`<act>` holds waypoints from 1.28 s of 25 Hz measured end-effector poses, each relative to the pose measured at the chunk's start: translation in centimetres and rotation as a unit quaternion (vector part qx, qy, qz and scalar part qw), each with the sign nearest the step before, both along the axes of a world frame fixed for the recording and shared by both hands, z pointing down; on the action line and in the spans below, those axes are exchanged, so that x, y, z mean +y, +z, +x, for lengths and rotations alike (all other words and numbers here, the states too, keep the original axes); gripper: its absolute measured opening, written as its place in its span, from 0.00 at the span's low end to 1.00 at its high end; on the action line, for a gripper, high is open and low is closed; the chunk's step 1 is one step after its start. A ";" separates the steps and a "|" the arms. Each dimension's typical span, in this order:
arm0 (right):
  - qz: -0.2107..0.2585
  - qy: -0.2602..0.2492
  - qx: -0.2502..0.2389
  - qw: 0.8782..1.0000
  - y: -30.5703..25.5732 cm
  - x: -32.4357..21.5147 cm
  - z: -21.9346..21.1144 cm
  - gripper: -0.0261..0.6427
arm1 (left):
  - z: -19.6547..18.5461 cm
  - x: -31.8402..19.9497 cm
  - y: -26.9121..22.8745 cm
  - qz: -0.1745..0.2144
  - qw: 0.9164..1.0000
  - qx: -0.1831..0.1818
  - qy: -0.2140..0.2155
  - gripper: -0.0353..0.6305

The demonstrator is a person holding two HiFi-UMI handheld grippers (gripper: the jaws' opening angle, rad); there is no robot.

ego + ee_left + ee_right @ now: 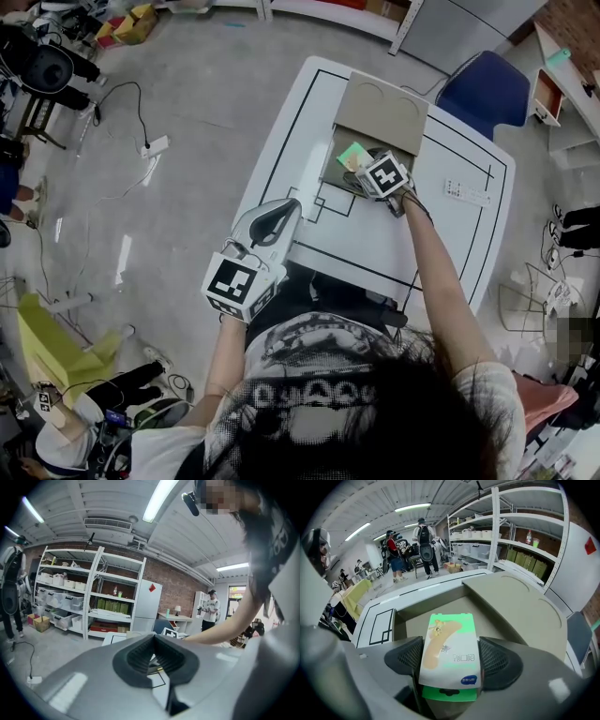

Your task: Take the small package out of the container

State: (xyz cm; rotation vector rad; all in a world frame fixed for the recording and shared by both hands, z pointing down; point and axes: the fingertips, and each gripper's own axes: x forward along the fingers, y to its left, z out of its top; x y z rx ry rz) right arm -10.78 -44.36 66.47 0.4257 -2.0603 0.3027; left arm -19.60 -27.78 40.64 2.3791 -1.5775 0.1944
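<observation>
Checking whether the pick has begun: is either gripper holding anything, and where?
Not clearly. The small package lies between the wide-open jaws of the right gripper, its long edges beside the pads; no grip shows. The left gripper is empty.

Container [330,174] on table [450,244], far half; lid [382,112] open behind it. Small package [450,644] in container, between 2 jaws of right gripper [449,660]. Left gripper [277,220] over table's near left edge. Chair [487,94] behind table.

A workshop-style lab. Beyond the left hand-held gripper [161,670], white metal shelves [70,597] of storage bins stand against a brick wall [183,588] under strip lights [159,501]. To its left, a power strip [155,146] lies on the bare concrete floor [216,103]; to its right is a white desk [450,234] marked with black lines.
</observation>
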 end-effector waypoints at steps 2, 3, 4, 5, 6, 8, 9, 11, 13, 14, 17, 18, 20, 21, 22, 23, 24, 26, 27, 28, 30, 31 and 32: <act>-0.001 0.002 -0.001 1.000 0.0 0.0 0.0 0.61 | -0.4 0.0 0.1 -0.002 1.000 0.000 -0.002 0.05; -0.001 0.004 -0.001 1.000 0.0 0.0 -0.1 0.59 | -0.5 0.0 0.2 -0.003 1.000 0.000 -0.002 0.05; -0.001 0.006 0.000 1.000 0.0 -0.1 -0.1 0.58 | -0.6 0.0 0.2 -0.004 1.000 0.000 -0.002 0.05; 0.000 0.009 0.002 1.000 -0.1 -0.1 0.0 0.58 | -0.6 0.0 0.2 -0.005 1.000 0.000 -0.001 0.05; 0.002 0.012 0.005 1.000 -0.1 -0.1 0.0 0.58 | -0.6 0.0 0.2 -0.005 1.000 0.000 0.001 0.05; 0.012 0.016 0.006 1.000 -0.5 -0.1 0.1 0.57 | -0.6 0.1 0.2 -0.005 1.000 0.001 0.006 0.05; 0.019 0.017 0.005 1.000 -0.8 -0.1 0.1 0.57 | -0.7 0.2 0.2 -0.005 1.000 0.001 0.008 0.05; 0.035 0.020 -0.003 0.999 -2.0 -0.3 0.0 0.57 | -0.7 0.2 0.2 -0.005 1.000 0.002 0.013 0.05; 0.055 0.025 -0.015 0.998 -3.6 -0.7 0.0 0.57 | -0.6 0.1 0.2 -0.005 1.000 0.003 0.019 0.05; 0.064 0.030 -0.023 0.997 -4.5 -0.9 0.0 0.57 | -0.5 0.1 0.2 -0.005 1.000 0.003 0.022 0.05; 0.085 0.049 -0.052 0.994 -7.4 -0.9 0.1 0.57 | -0.4 0.0 0.1 -0.003 0.999 0.004 0.033 0.05; 0.091 0.058 -0.063 0.992 -8.4 -0.8 0.1 0.57 | -0.3 0.0 0.1 -0.002 0.999 0.005 0.037 0.05; 0.101 0.074 -0.087 0.988 -10.3 -0.4 0.1 0.57 | -0.3 -0.1 0.0 0.000 0.999 0.006 0.045 0.05; 0.105 0.082 -0.098 0.986 -11.3 0.0 0.0 0.57 | -0.3 0.0 -0.1 0.000 0.999 0.007 0.048 0.05; 0.109 0.088 -0.109 0.984 -12.2 0.4 -0.1 0.57 | -0.4 0.0 -0.1 0.001 0.999 0.008 0.052 0.05; 0.114 0.093 -0.120 0.982 -13.0 0.9 -0.3 0.57 | -0.4 0.1 -0.1 0.001 0.998 0.008 0.055 0.05; 0.119 0.098 -0.130 0.979 -13.8 1.3 -0.4 0.57 | -0.4 0.2 -0.1 0.002 0.998 0.009 0.059 0.05; 0.130 0.108 -0.148 0.974 -15.3 2.3 -0.4 0.57 | -0.3 0.3 0.0 0.002 0.998 0.010 0.068 0.05; 0.134 0.114 -0.156 0.972 -16.0 2.9 -0.4 0.57 | -0.3 0.3 0.0 0.002 0.997 0.010 0.073 0.05; 0.138 0.120 -0.164 0.969 -16.7 3.5 -0.4 0.57 | -0.3 0.4 0.0 0.002 0.997 0.010 0.078 0.05; 0.145 0.133 -0.178 0.964 -17.8 4.7 -0.4 0.57 | -0.3 0.5 0.1 0.003 0.996 0.009 0.087 0.05; 0.147 0.140 -0.185 0.962 -18.3 5.3 -0.3 0.57 | -0.3 0.6 0.1 0.003 0.996 0.009 0.093 0.05; 0.149 0.147 -0.190 0.959 -18.6 6.0 -0.2 0.57 | -0.2 0.8 0.1 0.003 0.995 0.009 0.099 0.05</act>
